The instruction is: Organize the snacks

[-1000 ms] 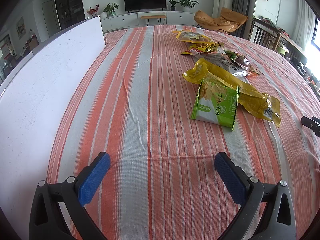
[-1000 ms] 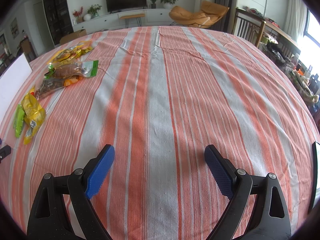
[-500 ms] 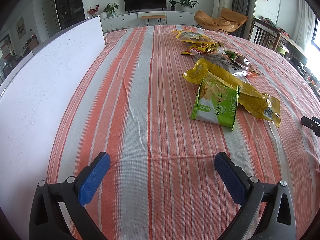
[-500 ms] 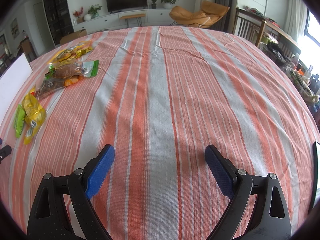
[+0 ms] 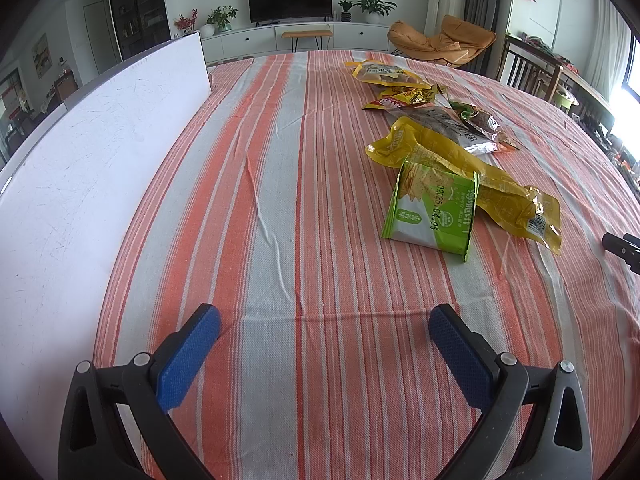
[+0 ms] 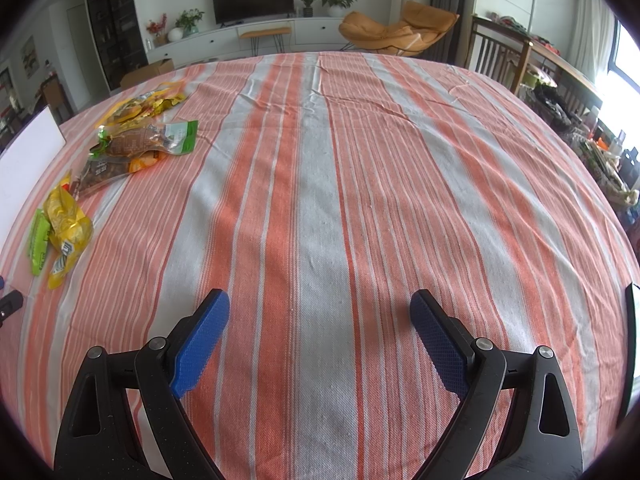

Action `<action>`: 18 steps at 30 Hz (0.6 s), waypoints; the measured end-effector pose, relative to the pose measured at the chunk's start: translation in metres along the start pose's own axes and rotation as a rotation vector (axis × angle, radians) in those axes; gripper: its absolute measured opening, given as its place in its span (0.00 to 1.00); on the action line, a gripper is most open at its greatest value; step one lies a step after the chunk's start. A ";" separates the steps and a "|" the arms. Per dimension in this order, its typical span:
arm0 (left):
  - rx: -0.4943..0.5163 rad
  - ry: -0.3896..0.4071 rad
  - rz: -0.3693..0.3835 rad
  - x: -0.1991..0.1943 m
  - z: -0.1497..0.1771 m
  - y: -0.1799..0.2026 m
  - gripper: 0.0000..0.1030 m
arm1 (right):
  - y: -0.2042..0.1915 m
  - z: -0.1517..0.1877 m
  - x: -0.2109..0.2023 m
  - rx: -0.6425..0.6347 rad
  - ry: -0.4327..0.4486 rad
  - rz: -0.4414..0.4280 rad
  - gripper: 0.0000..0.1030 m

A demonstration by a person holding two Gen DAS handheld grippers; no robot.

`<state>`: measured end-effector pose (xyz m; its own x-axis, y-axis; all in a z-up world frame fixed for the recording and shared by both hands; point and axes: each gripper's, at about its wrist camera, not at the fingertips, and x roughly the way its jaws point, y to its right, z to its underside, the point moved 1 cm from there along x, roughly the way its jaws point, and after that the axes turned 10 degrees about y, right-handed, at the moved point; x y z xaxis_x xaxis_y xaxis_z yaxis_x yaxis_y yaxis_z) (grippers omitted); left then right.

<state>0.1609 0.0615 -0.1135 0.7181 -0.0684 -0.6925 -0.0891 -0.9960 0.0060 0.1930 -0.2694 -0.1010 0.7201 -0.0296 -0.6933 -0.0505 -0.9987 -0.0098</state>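
Both grippers' fingers spread, empty | left gripper (image 5: 324, 326) | right gripper (image 6: 319, 312) | snack packets (image 5: 434, 208) on tablecloth (image 5: 280, 200)

Bright daylight, blown-out window (image 5: 632, 92) glare at right, strong fisheye bending, dark corners

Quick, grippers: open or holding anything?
Left gripper: open, holding nothing.
Right gripper: open, holding nothing.
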 end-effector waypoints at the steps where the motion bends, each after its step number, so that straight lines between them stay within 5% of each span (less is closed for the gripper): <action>1: 0.000 0.000 0.000 0.000 0.000 0.000 1.00 | 0.000 0.000 0.000 0.000 0.000 0.000 0.91; 6: -0.001 0.000 0.030 -0.003 -0.001 0.000 1.00 | 0.000 0.000 0.000 0.000 0.000 0.000 0.91; 11: -0.088 -0.025 0.220 -0.003 -0.022 0.010 1.00 | 0.000 0.000 0.000 0.000 0.000 0.001 0.91; 16: 0.062 -0.033 0.157 0.022 -0.049 0.046 0.98 | 0.000 0.000 0.000 0.000 0.000 0.000 0.91; 17: 0.068 -0.046 0.133 0.031 -0.053 0.049 0.94 | 0.000 0.000 0.000 0.000 0.000 0.000 0.91; 18: 0.062 -0.058 0.128 0.039 -0.056 0.050 0.78 | 0.000 0.000 0.000 0.000 0.000 0.000 0.91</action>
<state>0.2229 0.0056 -0.0998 0.6569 -0.1896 -0.7297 -0.2213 -0.9737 0.0538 0.1929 -0.2690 -0.1011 0.7198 -0.0299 -0.6936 -0.0506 -0.9987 -0.0095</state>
